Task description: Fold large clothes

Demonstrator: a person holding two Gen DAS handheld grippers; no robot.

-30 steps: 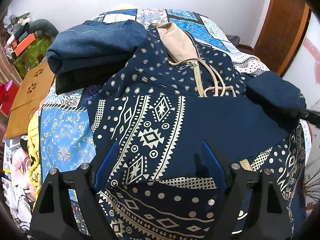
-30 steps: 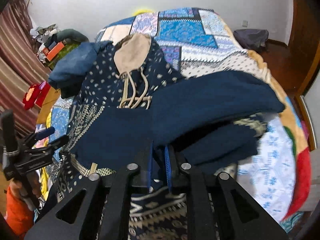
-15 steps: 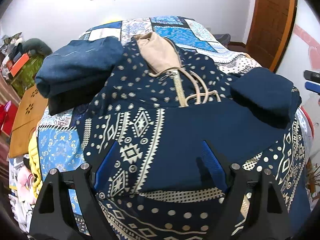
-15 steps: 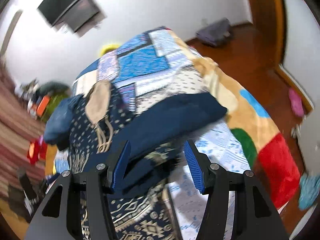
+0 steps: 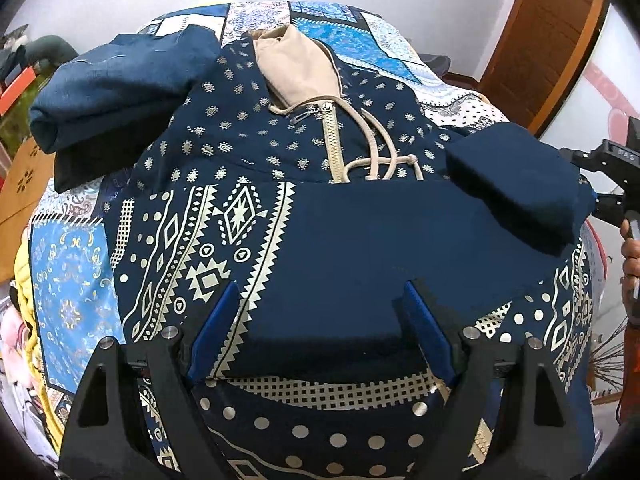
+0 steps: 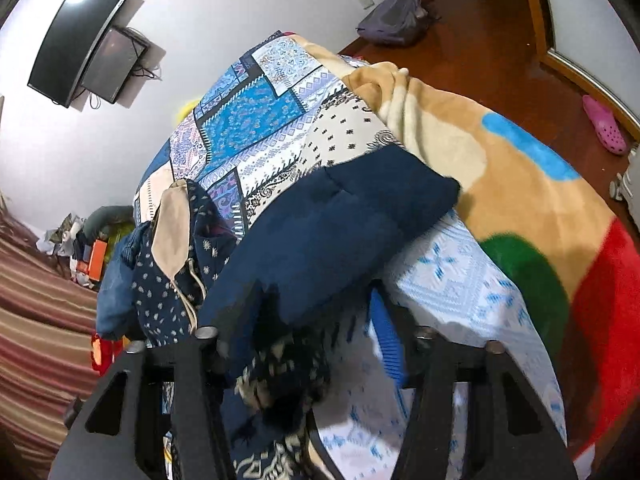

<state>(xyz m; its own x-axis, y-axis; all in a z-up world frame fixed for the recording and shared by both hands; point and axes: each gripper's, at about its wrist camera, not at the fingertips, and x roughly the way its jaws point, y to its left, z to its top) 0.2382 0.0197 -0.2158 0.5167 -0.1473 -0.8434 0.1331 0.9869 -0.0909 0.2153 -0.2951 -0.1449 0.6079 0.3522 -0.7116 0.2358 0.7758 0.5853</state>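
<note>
A navy patterned jacket (image 5: pixel 208 240) with a beige hood (image 5: pixel 296 68) and a zip lies face up on the bed. Its plain navy sleeve (image 5: pixel 380 240) is folded across the chest. My left gripper (image 5: pixel 322 304) hangs open just above it, and the cuff end lies between the blue pads (image 5: pixel 424 328). My right gripper (image 6: pixel 304 320) is at the jacket's right side with its jaws closing. The sleeve's bulky fold (image 6: pixel 340 232) and some patterned fabric lie between them. The right pad (image 6: pixel 386 340) is clear of the cloth and the left pad is hidden.
A folded blue denim garment (image 5: pixel 112 92) lies at the back left of the patchwork bedspread (image 5: pixel 68 272). A fleece blanket (image 6: pixel 520 184) covers the bed's right side. On the wooden floor lie a grey bag (image 6: pixel 396 16) and a pink slipper (image 6: pixel 604 124). A hand (image 5: pixel 632 248) shows at the right edge.
My right gripper let go of the jacket, opened wide, rolled and moved to the jacket's right side, and now stands narrower. My left gripper came a little closer over the sleeve.
</note>
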